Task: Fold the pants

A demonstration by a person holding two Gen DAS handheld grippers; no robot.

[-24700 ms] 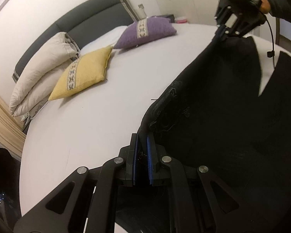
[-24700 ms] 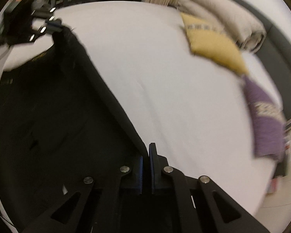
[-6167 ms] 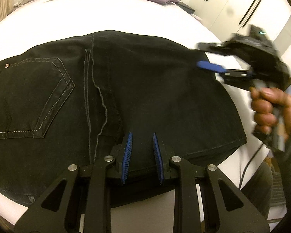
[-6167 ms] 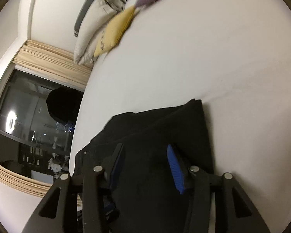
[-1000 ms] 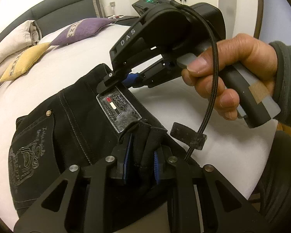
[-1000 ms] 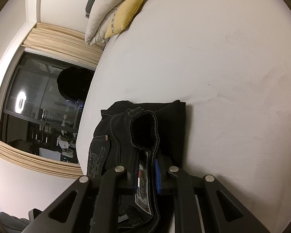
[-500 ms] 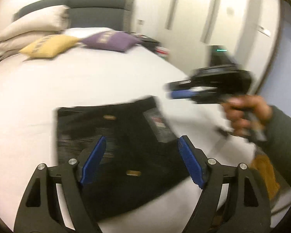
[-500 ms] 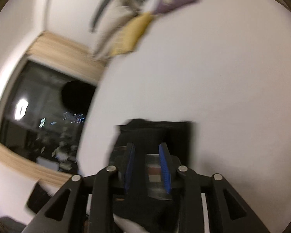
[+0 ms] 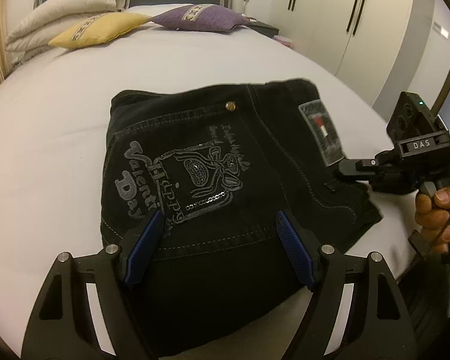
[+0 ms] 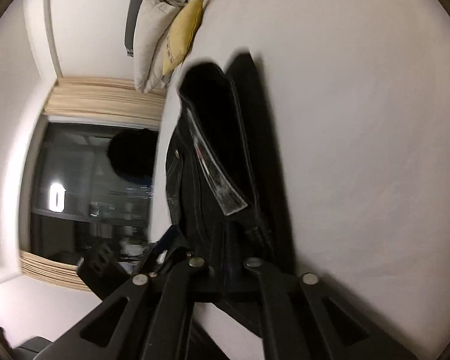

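The bed (image 9: pixel 60 138) fills most of the room, its near edge cut off below, white sheet bare around one pair of black pants (image 9: pixel 225 186). They lie folded into a compact block near the bed's front corner, back pocket print and waistband patch facing up. At the head end I count three cushions: a pale quilted pillow (image 9: pixel 63 9), a yellow cushion (image 9: pixel 99 30), a purple cushion (image 9: pixel 198 18), all well apart from the pants. White wardrobe doors (image 9: pixel 330 15) stand beyond. Over on the other side, a dark window (image 10: pixel 90 189) with pale curtains shows only blurred reflections. The left gripper (image 9: pixel 222 240) hovers over the near edge of the pants, blue fingers (image 9: pixel 144 246) spread wide, nothing pinched. The right gripper (image 10: pixel 226 255) comes in low at the waistband corner; its fingers are closing, denim bunched right at them, pads hidden behind the cloth, so whether they pinch it I cannot tell. One hand (image 9: pixel 435 216) shows on its handle, partly cut off.
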